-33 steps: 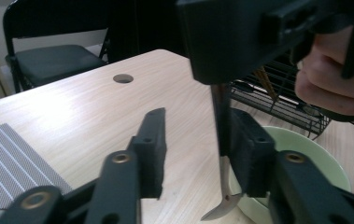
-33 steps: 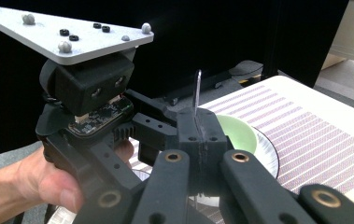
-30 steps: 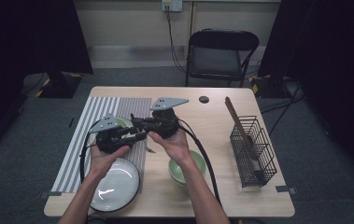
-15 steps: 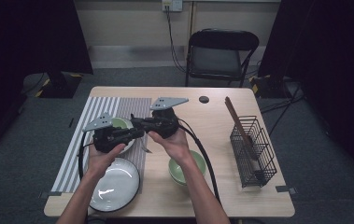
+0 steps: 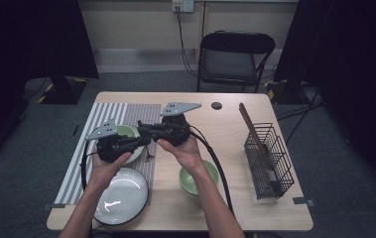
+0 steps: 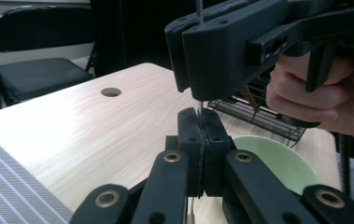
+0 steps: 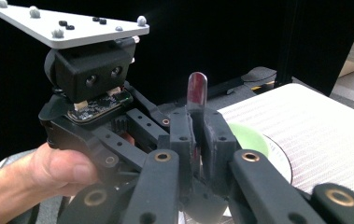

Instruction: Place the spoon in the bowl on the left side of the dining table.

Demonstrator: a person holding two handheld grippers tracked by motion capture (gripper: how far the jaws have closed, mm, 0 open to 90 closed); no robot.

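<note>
This is looking like a lab or recording studio set up for tabletop trials, not a home. Black curtains (image 5: 36,39) are hanging at both sides, grey carpet (image 5: 324,148) is covering the floor, and tape marks (image 5: 299,201) are fixing the table (image 5: 225,119) in place. Beyond the fingers, a folding chair (image 5: 235,57) is standing under a wall socket (image 5: 183,6) with cables trailing down.

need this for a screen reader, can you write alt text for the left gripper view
The left gripper is shut on a thin metal utensil standing upright, its top passing into the right gripper just above. Behind are a wooden table, green bowl and wire basket.
</note>
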